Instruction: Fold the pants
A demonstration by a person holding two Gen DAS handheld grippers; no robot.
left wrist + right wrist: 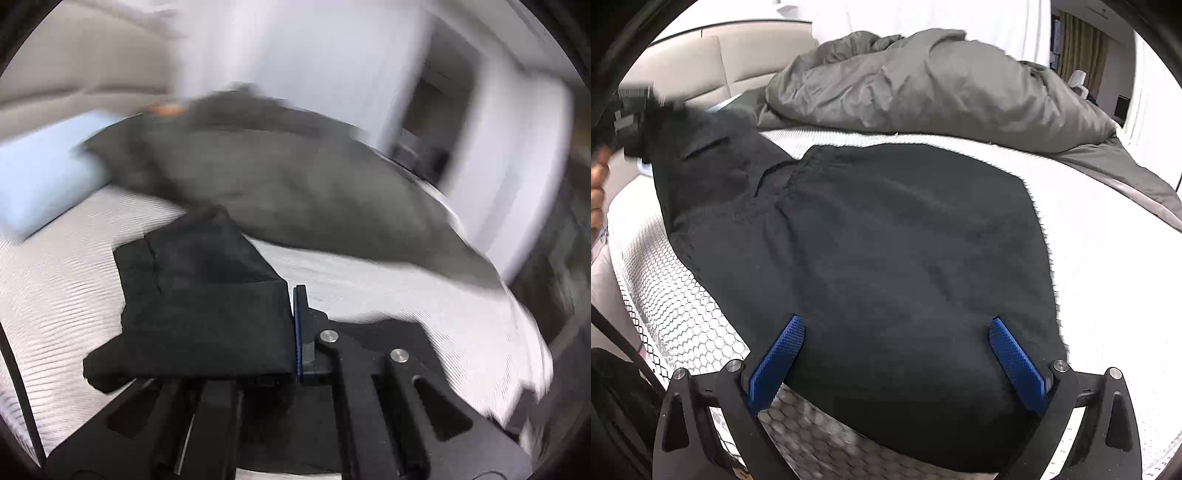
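The black pants (886, 251) lie spread on the white mattress (1108, 280), partly folded. My right gripper (897, 332) is open, its blue fingers (1015, 358) standing over the near end of the pants, one at each side. My left gripper (293, 332) is shut on a corner of the pants (199, 295) and holds it lifted above the bed; only its right blue finger (299, 332) shows, the cloth hides the other. In the right wrist view the left gripper (631, 114) shows blurred at the far left, holding the raised end of the pants.
A crumpled grey duvet (923, 81) lies across the far side of the bed. A light blue pillow (40, 177) lies by the beige headboard (713, 62). The mattress edge with honeycomb mesh (683, 314) is at the near left.
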